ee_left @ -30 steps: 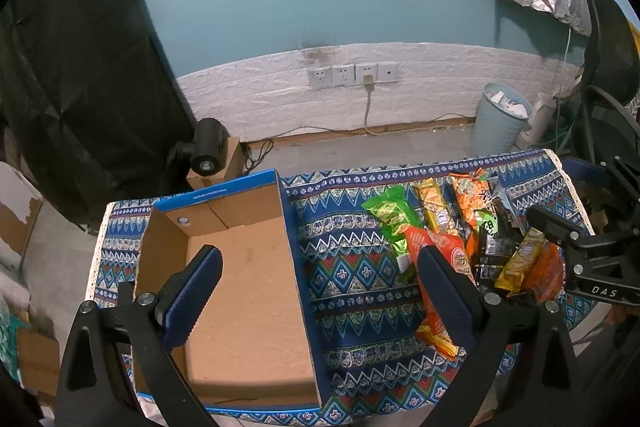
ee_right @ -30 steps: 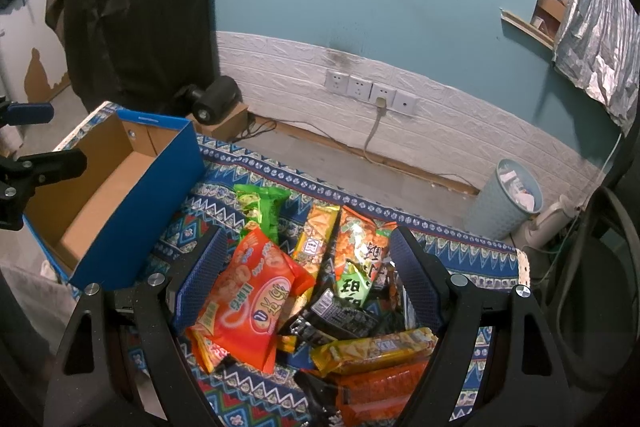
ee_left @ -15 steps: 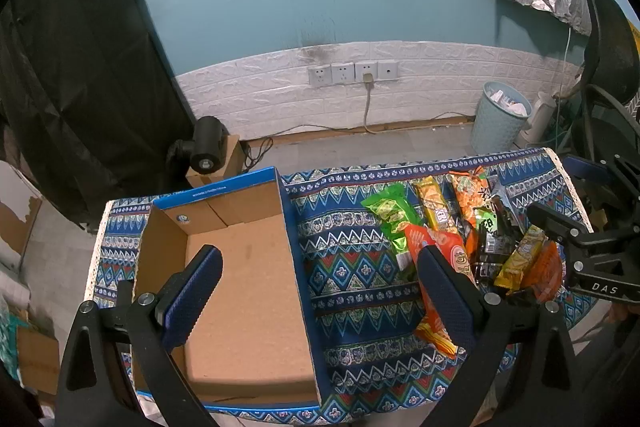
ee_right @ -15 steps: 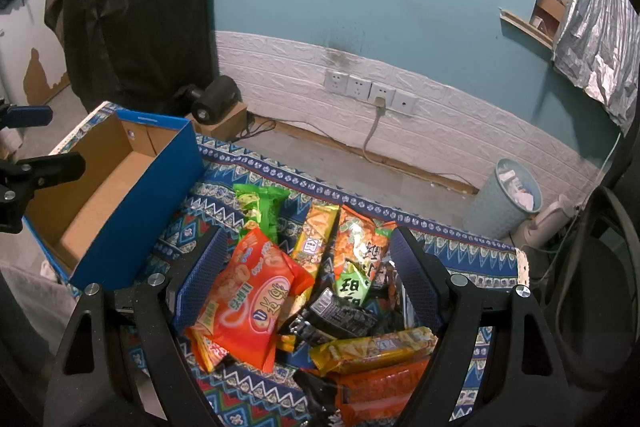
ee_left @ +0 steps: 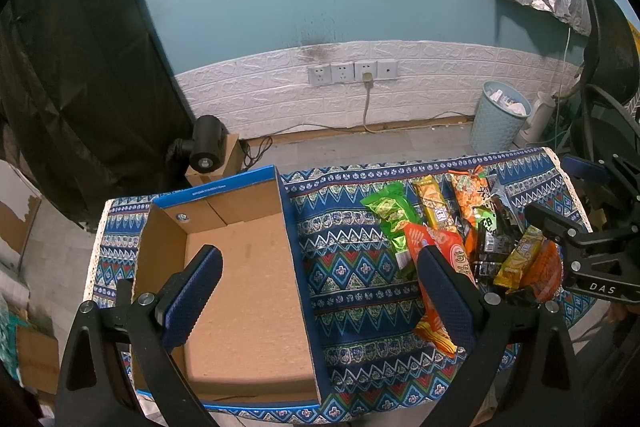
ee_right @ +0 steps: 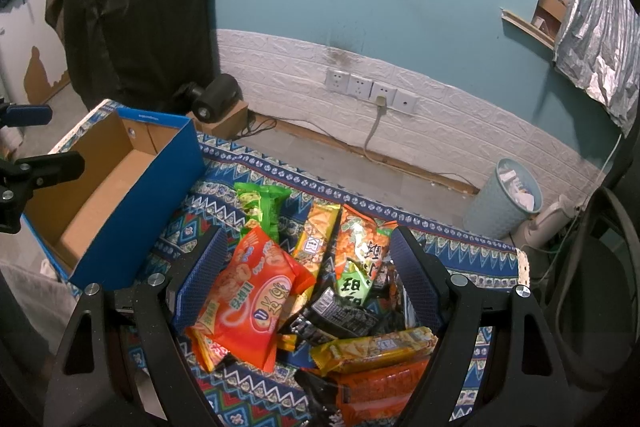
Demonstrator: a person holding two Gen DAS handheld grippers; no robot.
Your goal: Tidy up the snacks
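While both tongs gaped wide and held nothing, the left gripper (ee_left: 320, 287) hung over the box (ee_left: 240, 267); the right gripper (ee_right: 308, 279) straddled the snacks (ee_right: 256, 299).

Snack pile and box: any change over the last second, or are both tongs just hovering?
Nothing visibly changed. Both tongs, left and right, stay open and empty; the snack pile and the blue cardboard box lie as before.

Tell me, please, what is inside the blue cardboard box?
The blue cardboard box shows only its bare brown floor; no snacks are inside. The left claw hides part of the floor.
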